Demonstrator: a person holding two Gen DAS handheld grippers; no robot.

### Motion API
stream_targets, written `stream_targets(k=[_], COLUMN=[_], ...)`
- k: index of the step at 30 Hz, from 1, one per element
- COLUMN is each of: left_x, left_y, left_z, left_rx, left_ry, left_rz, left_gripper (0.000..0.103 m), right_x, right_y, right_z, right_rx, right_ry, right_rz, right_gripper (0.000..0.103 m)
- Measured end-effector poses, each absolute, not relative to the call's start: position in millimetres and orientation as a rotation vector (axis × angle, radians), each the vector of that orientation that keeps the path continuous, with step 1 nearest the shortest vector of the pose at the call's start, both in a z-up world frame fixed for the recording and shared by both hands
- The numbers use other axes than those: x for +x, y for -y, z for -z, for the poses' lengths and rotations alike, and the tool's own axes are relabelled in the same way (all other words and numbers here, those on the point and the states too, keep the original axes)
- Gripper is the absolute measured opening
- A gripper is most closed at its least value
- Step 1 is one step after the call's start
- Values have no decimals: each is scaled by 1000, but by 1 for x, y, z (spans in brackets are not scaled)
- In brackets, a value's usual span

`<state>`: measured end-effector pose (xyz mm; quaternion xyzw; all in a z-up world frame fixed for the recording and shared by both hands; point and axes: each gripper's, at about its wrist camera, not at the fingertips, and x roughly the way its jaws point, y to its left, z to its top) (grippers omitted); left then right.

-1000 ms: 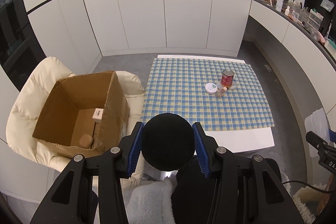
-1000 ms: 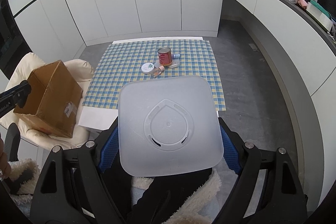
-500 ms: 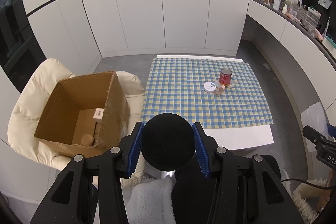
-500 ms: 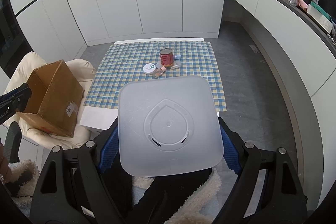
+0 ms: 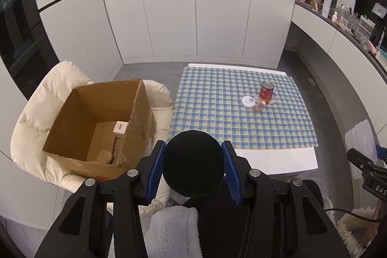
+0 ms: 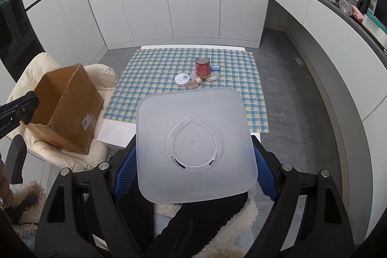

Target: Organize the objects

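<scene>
Little is being shifted since a second ago: black round foam ball being clamped by left gripper, translucent square plastic container by right gripper, both being held short of the open brown cardboard box, unplaced.

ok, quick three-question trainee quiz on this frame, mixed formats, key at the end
1. True or false: the left gripper is shut on a black ball.
2. What does the right gripper hold? A) red can B) frosted plastic container C) cardboard box
3. Fill in: the cardboard box sits on a cream ____ beside the table.

Key:
1. True.
2. B, the frosted plastic container; the red can stands on the checked cloth.
3. Chair.
</scene>
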<state>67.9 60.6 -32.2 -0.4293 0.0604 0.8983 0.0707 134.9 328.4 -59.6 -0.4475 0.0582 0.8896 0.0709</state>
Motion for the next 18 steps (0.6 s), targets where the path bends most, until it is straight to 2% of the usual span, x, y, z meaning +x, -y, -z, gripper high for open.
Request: stream_targets(k=[18], left_x=[76], left_y=[42], left_z=[33], left_rx=[-1404], left_ry=[15], left_rz=[-2899], left_gripper=[47], right_x=[85], right_y=[-225], right_z=[58], right_rx=[-1445], right_ry=[15], right_rz=[-2900], right_gripper=[85])
